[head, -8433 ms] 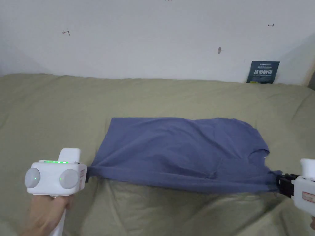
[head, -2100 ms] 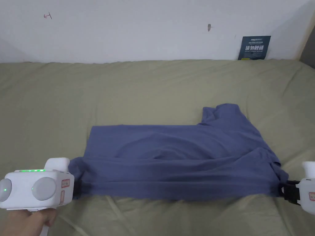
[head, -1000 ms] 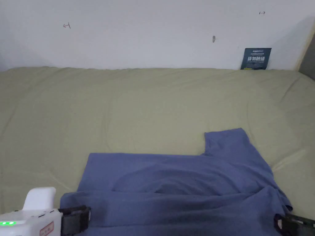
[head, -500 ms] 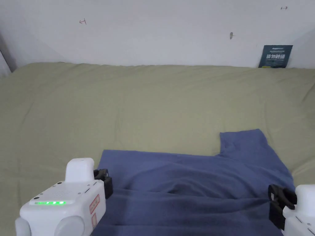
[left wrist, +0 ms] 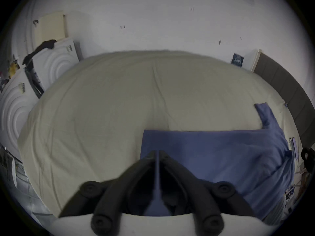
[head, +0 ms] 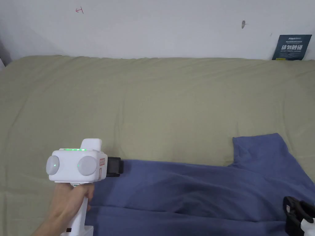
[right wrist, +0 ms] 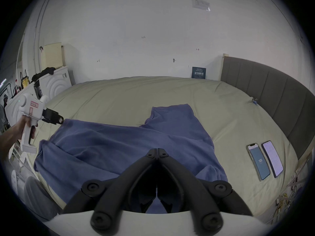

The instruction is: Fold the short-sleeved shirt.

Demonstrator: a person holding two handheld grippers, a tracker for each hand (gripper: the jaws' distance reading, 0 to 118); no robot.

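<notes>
A bed (head: 153, 101) under an olive-green sheet spans the head view, meeting the white wall along the top. A blue short-sleeved shirt (head: 197, 193) lies on it at lower right, one sleeve spread flat. Two phones (right wrist: 265, 159) lie side by side, at right in the right gripper view.

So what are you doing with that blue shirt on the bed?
A person is folding a blue shirt spread on the bed, with a gripper in each hand. The left gripper is shut on a bit of the shirt at its far left corner. The right gripper has its jaws together over the other end; whether it pinches cloth is hard to tell. One sleeve lies flat, pointing toward the wall.
</notes>
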